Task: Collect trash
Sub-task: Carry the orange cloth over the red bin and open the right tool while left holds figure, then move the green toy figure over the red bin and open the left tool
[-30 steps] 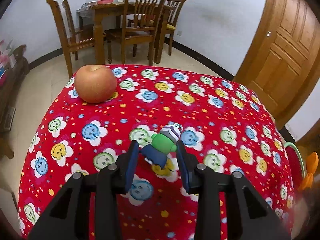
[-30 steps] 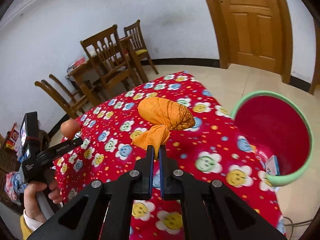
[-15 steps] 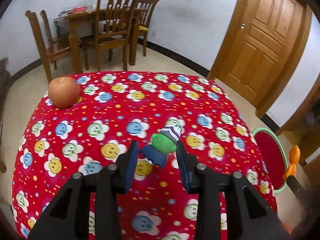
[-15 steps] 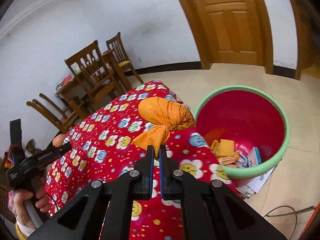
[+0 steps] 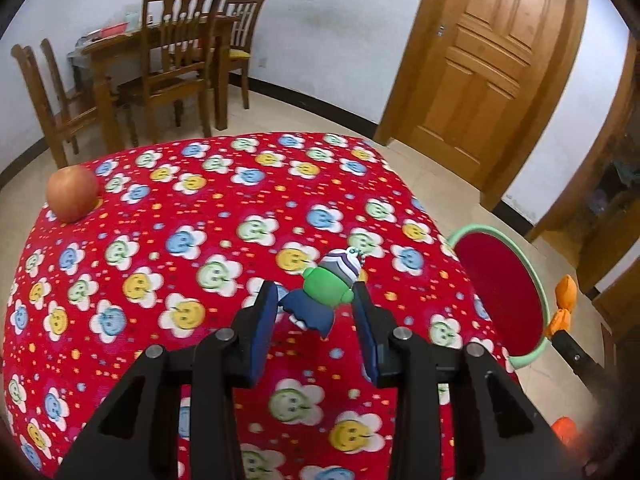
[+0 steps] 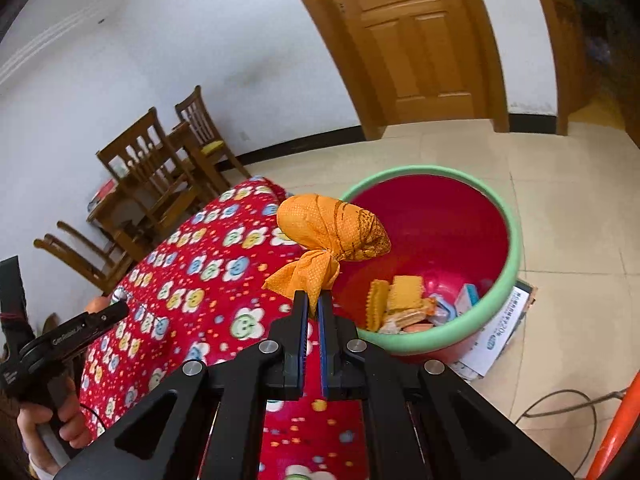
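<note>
My right gripper [image 6: 313, 303] is shut on the tied tail of an orange knotted bag [image 6: 332, 230] and holds it in the air at the near rim of a red bin with a green rim [image 6: 514, 240]. The bin holds biscuits and wrappers [image 6: 404, 304]. My left gripper [image 5: 316, 307] is shut on a small toy figure [image 5: 328, 292] with a green head, striped cap and blue body, held above the red flowered tablecloth [image 5: 200, 240]. In the left wrist view the bin [image 5: 500, 292] stands on the floor at the right, with the orange bag [image 5: 564, 304] beside it.
An apple [image 5: 72, 193] sits at the table's far left corner. Wooden chairs and a dining table [image 5: 160, 60] stand behind. A wooden door [image 5: 480, 60] is at the right. Papers [image 6: 504, 328] lie under the bin, and a cable [image 6: 560, 412] lies on the floor.
My right gripper has carried the orange bag rightward off the table to the bin's rim. My left gripper has lifted and drawn back with the toy, and the apple looks farther away.
</note>
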The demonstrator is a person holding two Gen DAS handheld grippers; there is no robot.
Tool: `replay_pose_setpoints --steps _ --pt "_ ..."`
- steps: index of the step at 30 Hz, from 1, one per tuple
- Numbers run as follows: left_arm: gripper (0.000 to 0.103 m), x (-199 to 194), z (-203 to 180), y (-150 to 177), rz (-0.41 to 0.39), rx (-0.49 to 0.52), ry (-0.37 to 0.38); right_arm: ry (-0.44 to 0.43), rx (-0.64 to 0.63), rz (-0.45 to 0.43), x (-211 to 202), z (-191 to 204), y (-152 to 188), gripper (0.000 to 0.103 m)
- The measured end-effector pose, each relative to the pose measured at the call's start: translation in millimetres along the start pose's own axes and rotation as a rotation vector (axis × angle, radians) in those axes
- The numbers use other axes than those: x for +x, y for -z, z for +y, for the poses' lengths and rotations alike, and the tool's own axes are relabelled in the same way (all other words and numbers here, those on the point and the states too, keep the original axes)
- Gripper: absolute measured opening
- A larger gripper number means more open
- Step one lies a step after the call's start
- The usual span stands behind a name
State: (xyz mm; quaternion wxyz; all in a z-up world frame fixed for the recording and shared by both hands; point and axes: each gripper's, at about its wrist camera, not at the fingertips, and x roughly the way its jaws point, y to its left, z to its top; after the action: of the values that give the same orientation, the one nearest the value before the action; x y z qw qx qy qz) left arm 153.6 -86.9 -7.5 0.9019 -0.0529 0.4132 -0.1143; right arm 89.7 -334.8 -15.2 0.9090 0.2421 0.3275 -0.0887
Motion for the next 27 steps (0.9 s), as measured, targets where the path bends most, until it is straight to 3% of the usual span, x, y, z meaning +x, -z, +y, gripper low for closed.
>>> replay_pose_setpoints --steps 14,27 --pt "0.038 18.5 -52.4 12.9 0.046 0.086 0.090 0.085 0.066 0.005 5.4 -50.5 -1.6 0.006" --pt "0.038 22.9 -93.9 15.8 0.051 0.172 0.141 0.091 0.120 0.030 7.1 -73.3 -1.3 0.012"
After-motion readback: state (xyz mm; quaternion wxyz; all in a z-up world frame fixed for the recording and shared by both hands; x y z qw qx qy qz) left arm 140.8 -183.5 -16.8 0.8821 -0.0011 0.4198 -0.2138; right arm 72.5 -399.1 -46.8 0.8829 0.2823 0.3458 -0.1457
